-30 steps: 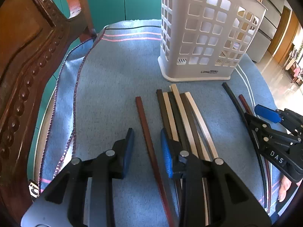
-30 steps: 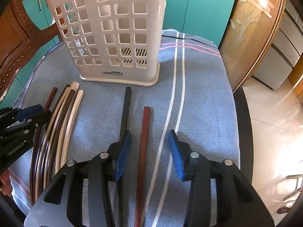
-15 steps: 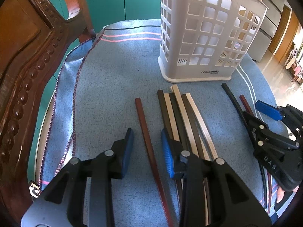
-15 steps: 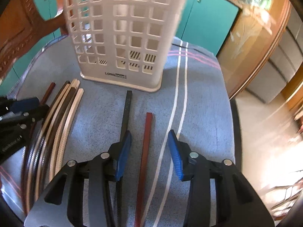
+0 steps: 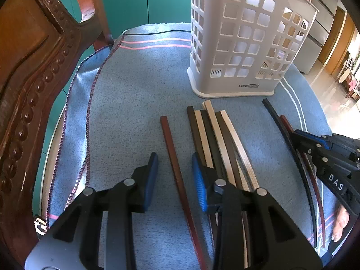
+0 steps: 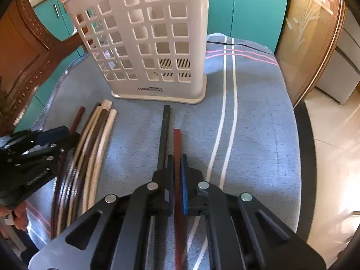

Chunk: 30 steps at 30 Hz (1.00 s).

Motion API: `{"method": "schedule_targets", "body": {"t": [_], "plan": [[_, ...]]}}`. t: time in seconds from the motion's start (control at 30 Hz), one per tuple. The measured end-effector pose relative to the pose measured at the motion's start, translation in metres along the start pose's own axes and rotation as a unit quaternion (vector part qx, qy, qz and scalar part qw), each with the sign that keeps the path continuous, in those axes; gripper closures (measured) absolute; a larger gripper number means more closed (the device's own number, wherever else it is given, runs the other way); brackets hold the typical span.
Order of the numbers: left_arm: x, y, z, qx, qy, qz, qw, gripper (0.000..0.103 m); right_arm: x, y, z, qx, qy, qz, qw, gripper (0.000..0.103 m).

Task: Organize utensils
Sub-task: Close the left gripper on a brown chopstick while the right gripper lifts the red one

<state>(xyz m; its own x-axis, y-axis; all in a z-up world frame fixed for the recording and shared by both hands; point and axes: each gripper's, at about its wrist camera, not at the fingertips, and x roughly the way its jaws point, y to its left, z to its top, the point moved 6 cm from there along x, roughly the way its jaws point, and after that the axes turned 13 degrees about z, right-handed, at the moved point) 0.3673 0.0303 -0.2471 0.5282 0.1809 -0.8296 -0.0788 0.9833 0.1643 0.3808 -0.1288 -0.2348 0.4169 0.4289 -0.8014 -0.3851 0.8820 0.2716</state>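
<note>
Jaws of the right gripper have just been closing and now pinch the reddish-brown square-section chopstick between the blue pads, some way back from its far tip; most of its length runs under the gripper and out of sight. It lies on the blue striped cloth covering the desk, just right of a black chopstick that almost touches it. The left gripper has its jaws narrowly apart, straddling a second reddish-brown chopstick without pressing on it. Right of that lies a bundle of dark brown and cream chopsticks. At the far side stands the white perforated plastic utensil basket.

The held stick looks light, stiff and smooth, so it may pivot or slide in a pinch this narrow. A hold nearer mid-length would likely balance it better. The black neighbour sits close enough to get dragged along.
</note>
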Motion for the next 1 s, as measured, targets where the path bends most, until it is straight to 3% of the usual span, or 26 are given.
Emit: {"method": "schedule_targets", "body": {"t": [0.07,0.1,0.23,0.37,0.5,0.7,0.77,0.83,0.9,0.97,1.0], "plan": [[-0.001,0.001,0.000,-0.008,0.001,-0.008,0.9999,0.092,-0.006,-0.001,0.002,0.000,-0.011,0.004,1.000,0.096],[-0.002,0.002,0.000,-0.013,0.001,-0.016,0.9998,0.093,-0.010,-0.002,0.003,0.000,-0.019,0.005,1.000,0.096],[-0.005,-0.004,0.000,-0.005,-0.005,-0.030,0.9995,0.094,-0.018,0.001,-0.003,0.001,-0.028,0.010,1.000,0.096],[-0.002,-0.005,0.000,-0.003,0.003,-0.033,0.9994,0.093,-0.004,-0.002,-0.006,0.000,0.002,-0.016,1.000,0.096],[0.003,-0.004,0.008,0.005,0.013,-0.032,0.9994,0.092,0.002,0.001,-0.002,-0.015,0.005,-0.041,0.999,0.090],[0.008,0.007,0.011,-0.021,0.024,-0.060,0.9977,0.092,0.005,0.003,-0.003,-0.010,0.005,-0.041,0.999,0.090],[0.009,0.009,0.012,-0.018,0.023,-0.052,0.9982,0.091,0.005,0.003,-0.003,-0.011,0.006,-0.042,0.999,0.089],[0.011,0.004,0.017,0.000,0.019,-0.034,0.9992,0.089,0.008,0.004,0.002,-0.017,0.011,-0.050,0.999,0.078],[0.013,-0.001,0.022,0.013,0.019,-0.020,0.9995,0.085,0.013,0.007,0.007,-0.027,0.017,-0.065,0.997,0.076],[0.016,-0.003,0.026,0.019,0.019,-0.011,0.9996,0.086,0.014,0.010,0.007,-0.029,0.020,-0.061,0.997,0.081],[0.016,-0.003,0.026,0.019,0.019,-0.008,0.9996,0.086,0.014,0.011,0.006,-0.027,0.020,-0.049,0.998,0.095]]}}
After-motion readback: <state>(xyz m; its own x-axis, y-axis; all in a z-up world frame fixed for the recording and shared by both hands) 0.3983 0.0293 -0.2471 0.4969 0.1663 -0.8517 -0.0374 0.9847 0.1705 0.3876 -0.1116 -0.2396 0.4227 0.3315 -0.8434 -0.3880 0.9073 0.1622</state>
